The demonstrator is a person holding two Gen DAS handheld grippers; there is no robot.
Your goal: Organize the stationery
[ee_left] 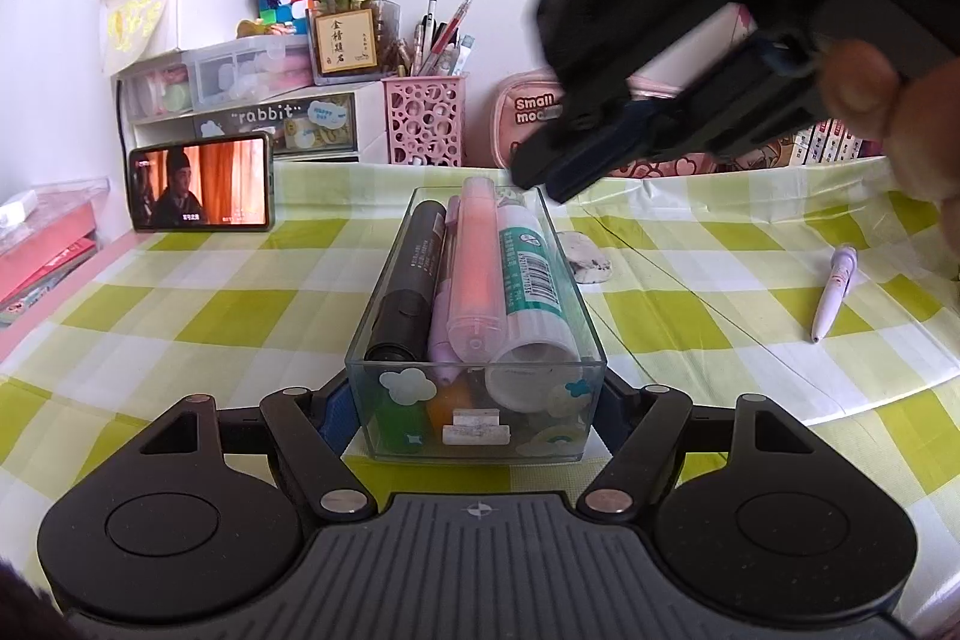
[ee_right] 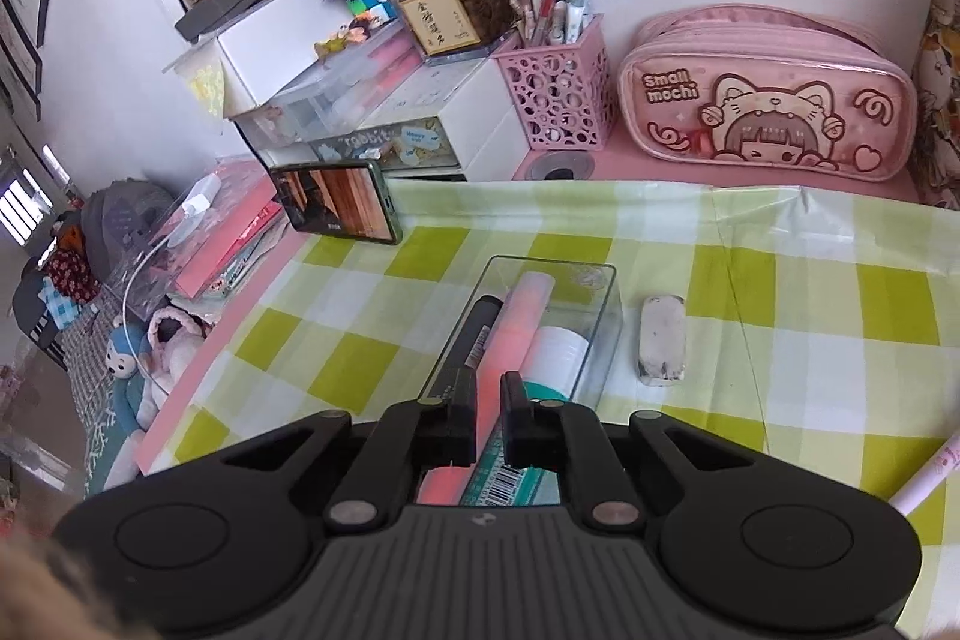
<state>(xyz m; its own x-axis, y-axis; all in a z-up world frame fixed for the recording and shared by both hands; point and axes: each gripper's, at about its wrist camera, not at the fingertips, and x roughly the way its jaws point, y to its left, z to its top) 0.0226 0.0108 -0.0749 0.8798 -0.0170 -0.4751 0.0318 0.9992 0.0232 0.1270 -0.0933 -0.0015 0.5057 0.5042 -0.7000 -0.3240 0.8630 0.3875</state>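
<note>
Left tongs (ee_left: 474, 400) around clear box (ee_left: 564, 340).

Clear box (ee_left: 384, 292): transparent rigid plastic, glossy, decorated with stickers. Tablecloth (ee_left: 180, 304): checked plastic sheet, smooth, slightly shiny, creased. Glue stick (ee_left: 531, 280): smooth plastic with a printed paper label. Black marker (ee_left: 408, 280): matt plastic. Eraser (ee_right: 662, 340): dull, smudged. Pencil case (ee_right: 774, 106): glossy pink vinyl. Left gripper (ee_left: 474, 400): matt black plastic, metal rivets.
</note>
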